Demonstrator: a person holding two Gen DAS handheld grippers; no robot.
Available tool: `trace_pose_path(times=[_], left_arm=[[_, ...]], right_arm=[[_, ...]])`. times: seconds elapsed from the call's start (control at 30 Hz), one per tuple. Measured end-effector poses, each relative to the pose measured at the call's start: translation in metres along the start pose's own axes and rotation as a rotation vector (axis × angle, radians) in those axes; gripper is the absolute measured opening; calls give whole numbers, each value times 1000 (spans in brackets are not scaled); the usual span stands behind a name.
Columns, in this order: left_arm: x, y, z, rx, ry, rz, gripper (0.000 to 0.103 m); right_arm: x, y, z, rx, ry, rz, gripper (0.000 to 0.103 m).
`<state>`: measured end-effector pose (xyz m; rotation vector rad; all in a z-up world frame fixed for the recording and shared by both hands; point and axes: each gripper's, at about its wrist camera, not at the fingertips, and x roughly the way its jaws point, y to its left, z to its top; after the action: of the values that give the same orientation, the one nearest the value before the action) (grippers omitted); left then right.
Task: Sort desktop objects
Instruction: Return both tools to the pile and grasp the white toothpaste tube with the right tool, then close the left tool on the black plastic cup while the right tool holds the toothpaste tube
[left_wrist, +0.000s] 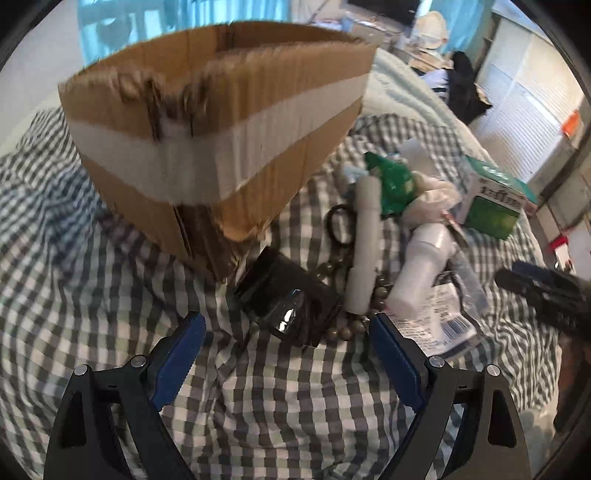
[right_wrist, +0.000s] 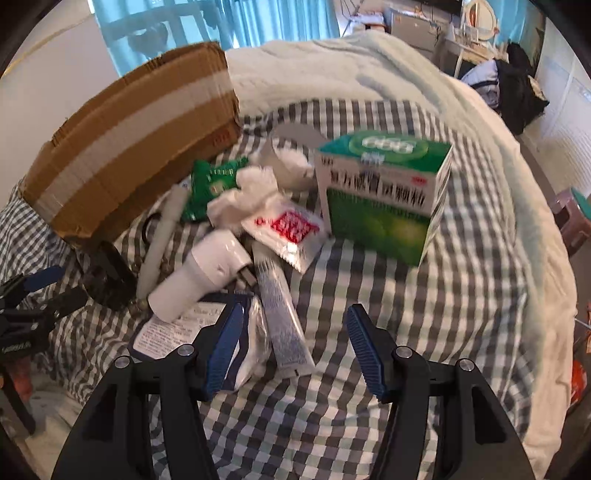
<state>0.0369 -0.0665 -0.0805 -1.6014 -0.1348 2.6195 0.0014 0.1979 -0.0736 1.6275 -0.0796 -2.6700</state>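
A cardboard box with a pale band of tape stands on a checked bedsheet, its torn top edge blurred in the left wrist view. To its right lies a heap of small things. Nearest the box's lower corner sits a black case with a shiny front, and just beside it a string of brown beads curls under a long white tube. A black ring lies against the tube's left side. Above them is a green packet, touching crumpled white tissue.

The left gripper hangs just short of the black case with its jaws wide apart and nothing between them.

The right gripper is also spread wide and holds nothing — its left finger rests over a printed plastic pouch, and a grey tube lies flat on the sheet between the two fingers. A white plug-like adapter lies on the pouch's far end. Beyond it a sachet with red print leans against a green medicine box, which stands upright on the sheet, well apart from the cardboard box. A pale blanket covers the bed behind.
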Motion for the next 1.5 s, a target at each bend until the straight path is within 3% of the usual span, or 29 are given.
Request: trace_pose_path(times=[0.13,0.23,0.53,0.7,0.77,0.9,0.97,1.2,1.27,1.33,1.47,1.5], left_arm=[[9,4,-1,-53,2,30,92],[13,7,-1,-91,13,38,92],[14,11,-3,-140,9,32,92],[23,12,-2,-178,30,19,92],[25,14,-3,-199,37,15,92],[29,17,-4,-241,45,17,92],[31,19,-4,-267,45,16,92],[39,18,1,-330,20,35,92],[41,17,2,-321,15,33,88],[41,15,3,-283,12,17,72],[35,16,1,-224,18,-1,67],[34,19,-1,-218,34,-20,56]], right_arm=[[5,-2,-6,-17,4,-14,53],[11,-2,-7,-32,19,-38,42],[37,2,0,-63,46,-7,42],[53,6,2,-68,76,0,37],[54,8,0,-71,80,-3,35],[54,12,-6,-79,98,3,18],[50,17,-13,-93,97,-7,15],[33,13,-22,-68,83,14,15],[30,11,-24,-72,80,11,15],[27,10,-26,-78,75,6,15],[21,3,-25,-82,63,0,15],[18,3,-27,-80,62,-2,15]])
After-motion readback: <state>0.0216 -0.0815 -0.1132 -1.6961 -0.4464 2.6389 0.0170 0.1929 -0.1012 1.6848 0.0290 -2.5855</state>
